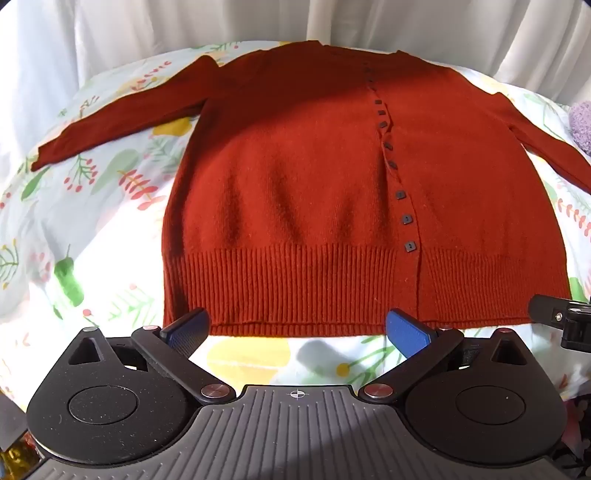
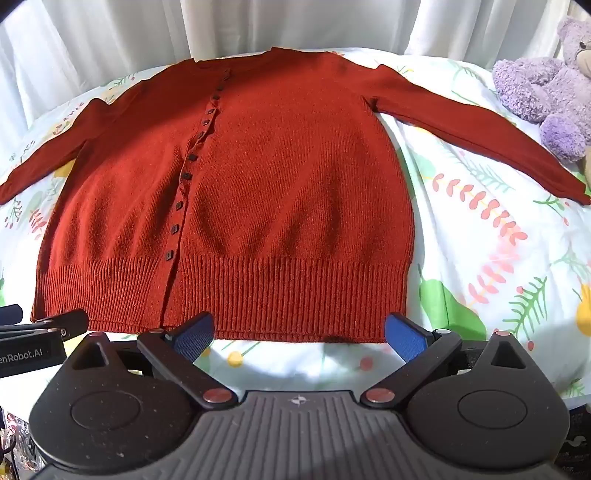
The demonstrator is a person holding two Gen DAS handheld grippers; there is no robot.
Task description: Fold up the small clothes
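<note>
Only right view shows purple teddy (image 2: pixel 546 96), red cardigan (image 1: pixel 314 192) flat, left gripper (image 1: pixel 297 332), right gripper (image 2: pixel 299 332) spread, empty

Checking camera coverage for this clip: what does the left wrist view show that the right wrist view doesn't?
Only the left wrist view: the full left sleeve out to its cuff, and the left hand-held gripper, open, just short of the hem. Only the right wrist view: the purple teddy bear beyond the right sleeve, and the right hand-held gripper, open. Both: the red cardigan lying flat and buttoned, its buttons, the floral sheet and the white curtain.
</note>
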